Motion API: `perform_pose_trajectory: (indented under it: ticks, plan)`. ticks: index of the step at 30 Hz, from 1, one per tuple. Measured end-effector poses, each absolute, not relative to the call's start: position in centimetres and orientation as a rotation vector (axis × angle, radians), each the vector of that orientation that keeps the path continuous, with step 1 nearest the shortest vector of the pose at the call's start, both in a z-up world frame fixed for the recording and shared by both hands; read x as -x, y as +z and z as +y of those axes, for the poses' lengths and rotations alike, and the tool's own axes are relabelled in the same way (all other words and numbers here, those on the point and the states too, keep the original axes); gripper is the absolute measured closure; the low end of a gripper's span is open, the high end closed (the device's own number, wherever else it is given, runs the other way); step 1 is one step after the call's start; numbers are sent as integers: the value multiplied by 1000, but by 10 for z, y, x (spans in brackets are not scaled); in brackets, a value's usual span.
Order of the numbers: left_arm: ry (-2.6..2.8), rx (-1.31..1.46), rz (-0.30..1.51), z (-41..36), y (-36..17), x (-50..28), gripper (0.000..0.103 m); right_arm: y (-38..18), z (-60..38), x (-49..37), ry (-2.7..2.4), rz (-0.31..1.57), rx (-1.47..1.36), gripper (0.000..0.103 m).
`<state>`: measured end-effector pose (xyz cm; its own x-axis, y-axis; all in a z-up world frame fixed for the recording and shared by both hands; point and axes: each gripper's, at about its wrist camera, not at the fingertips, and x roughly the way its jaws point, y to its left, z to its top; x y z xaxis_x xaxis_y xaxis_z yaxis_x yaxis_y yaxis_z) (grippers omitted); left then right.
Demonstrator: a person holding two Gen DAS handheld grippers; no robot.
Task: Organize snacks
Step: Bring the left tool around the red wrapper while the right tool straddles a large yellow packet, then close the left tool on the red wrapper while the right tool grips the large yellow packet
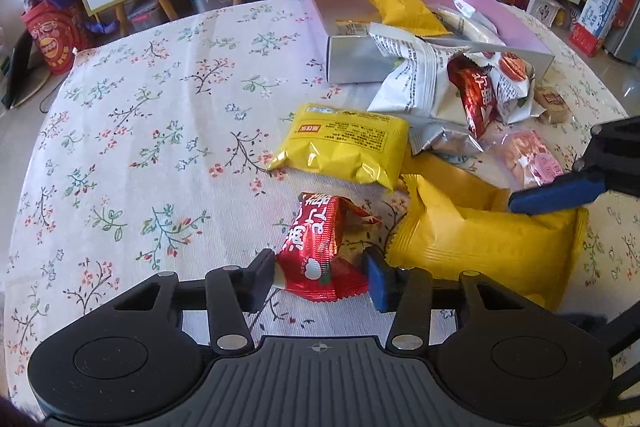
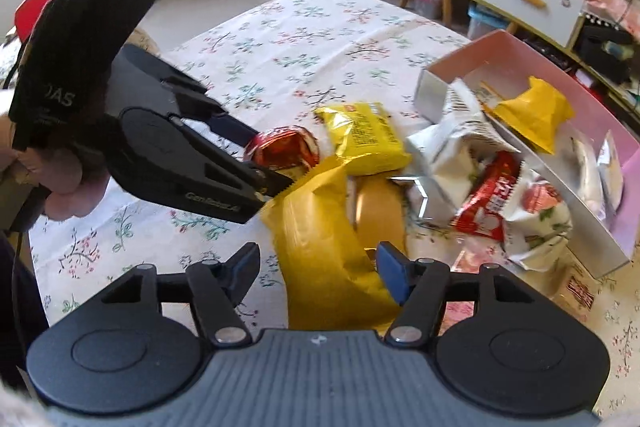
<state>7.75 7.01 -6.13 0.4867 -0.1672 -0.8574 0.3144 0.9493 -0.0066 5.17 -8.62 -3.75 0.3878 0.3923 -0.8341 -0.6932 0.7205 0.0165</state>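
Down at the near edge of the left wrist view, the left gripper [image 1: 320, 277] has its two fingers set against either side of a red snack packet [image 1: 324, 251], which lies on the floral tablecloth [image 1: 132, 115]; the pads look pressed to the wrapper, though the grip could be light. Just right of it lies a large yellow snack bag [image 1: 480, 247], touching the blue fingertip. In the right wrist view, the right gripper [image 2: 316, 271] stands wide apart with that same yellow bag [image 2: 320, 255] between its fingers; the blue finger touches the bag's crinkled side, the black one is clear of it, so nothing is clamped. Beyond the red packet lies a smaller yellow packet [image 1: 344, 147] with printed text. Farther back, a heap of white wrappers [image 1: 416, 79] and a second red packet [image 1: 476, 99] leans against the front wall of a pink box [image 1: 512, 15], which holds another yellow packet [image 1: 404, 9]. A pink translucent packet [image 1: 532, 155] lies near the right gripper's finger.
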Motion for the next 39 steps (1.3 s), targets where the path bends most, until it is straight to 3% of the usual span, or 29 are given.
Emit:
perform_pose_trajectory:
  ticks: [11, 16, 21, 22, 23, 26, 33, 39]
  plan:
    - [-293, -170, 1036, 67, -61, -75, 58, -52, -70, -41, 746, 986, 422, 47]
    - [-290, -169, 1032, 68, -60, -75, 61, -57, -68, -41, 714, 985, 443, 60]
    - [-281, -162, 1023, 71, -57, -75, 64, -53, -66, -38, 717, 959, 451, 63]
    - [-280, -158, 1022, 72, -57, -75, 66, -53, -65, -37, 720, 953, 455, 64]
    - [-279, -156, 1021, 72, -56, -75, 74, -51, -65, -36, 724, 946, 458, 64]
    - [-277, -152, 1019, 74, -55, -74, 77, -48, -65, -35, 725, 927, 453, 64]
    - [-305, -154, 1020, 77, -57, -76, 76, -41, -70, -37, 707, 914, 432, 65]
    - [-329, -124, 1015, 85, -59, -79, 64, -40, -73, -39, 696, 914, 417, 65]
